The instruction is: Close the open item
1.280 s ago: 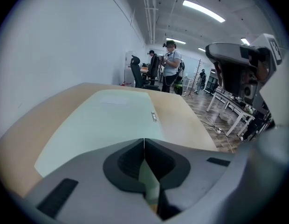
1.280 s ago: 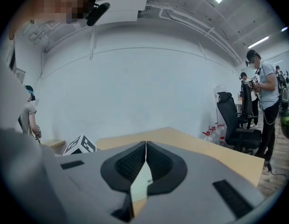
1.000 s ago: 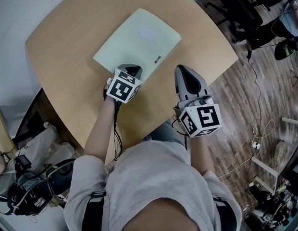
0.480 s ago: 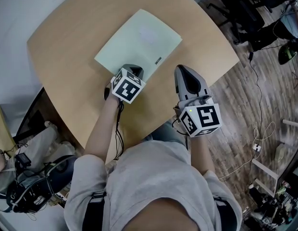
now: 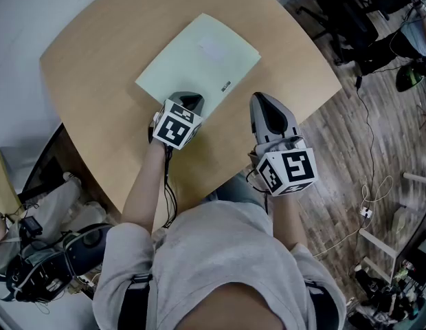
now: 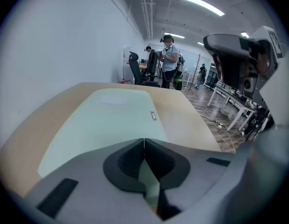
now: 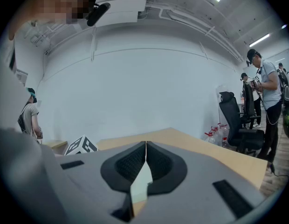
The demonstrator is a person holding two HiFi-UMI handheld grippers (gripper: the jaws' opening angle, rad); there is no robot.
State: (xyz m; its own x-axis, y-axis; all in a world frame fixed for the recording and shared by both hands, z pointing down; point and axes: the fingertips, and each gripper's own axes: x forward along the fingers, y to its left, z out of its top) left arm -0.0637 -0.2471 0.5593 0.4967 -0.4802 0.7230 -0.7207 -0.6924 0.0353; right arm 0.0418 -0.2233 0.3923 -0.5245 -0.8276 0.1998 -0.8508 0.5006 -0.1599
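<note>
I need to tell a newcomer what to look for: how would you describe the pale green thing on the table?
Find the rounded wooden table. Flat on it lies a pale green folder, its near edge at the tip of the left gripper. Its mint colour against the tan wood and a small dark label near one edge mark it out.

Pale green folder lies flat on the wooden table, cover down and looking closed, turned at an angle to the table edges. A small dark label sits near its right edge, and a faint lighter rectangular patch shows on the cover toward the far end.
</note>
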